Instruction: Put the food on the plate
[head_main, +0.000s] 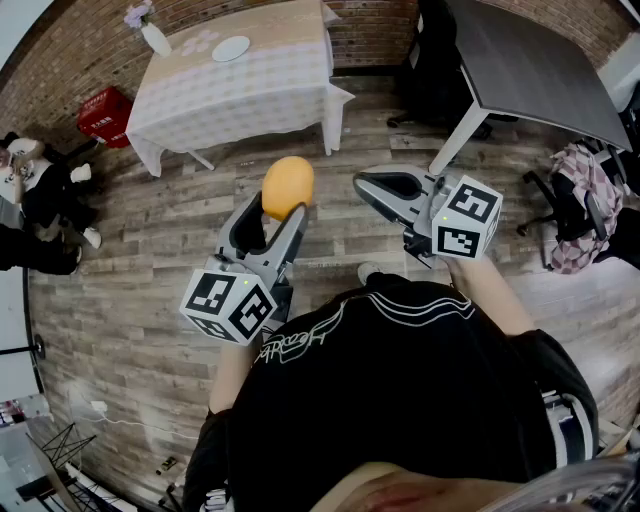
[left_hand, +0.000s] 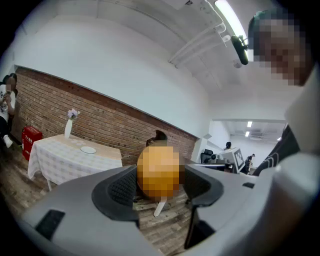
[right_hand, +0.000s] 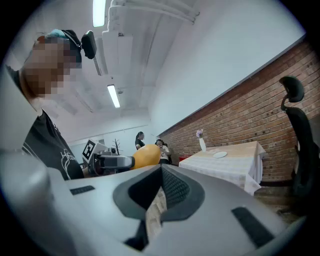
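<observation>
The food (head_main: 287, 186), a smooth orange oval lump, sits off the floor between the jaws of the left tool (head_main: 280, 208), which is clenched on it, one pad pressing each flank with the jaws spread wide. In the left gripper view the food (left_hand: 159, 171) fills the gap between the pads of the left tool (left_hand: 160, 187). Its long axis seems to run roughly along the jaws, toward 1 o'clock in the head view, though the shape is close to round. The plate (head_main: 231, 48) lies at about 11 o'clock from the food and well apart from it, on a counter (head_main: 270, 90) draped in a pale cloth against the brick wall. That bearing is what the next move turns on: the left hand already has the food and is the nearer one, so I judge it needs a carry forward and a little left. The right tool (head_main: 372, 186) hangs at 3 o'clock of the food, jaws together on nothing. A vase (head_main: 155, 38) stands at 9 o'clock of the plate, near enough to mind when lowering. Only plank floor (head_main: 180, 230) shows between tool and counter. A red box (head_main: 104, 115) sits at 10 o'clock and a dark table (head_main: 540, 60) at 2 o'clock, both off the line.
</observation>
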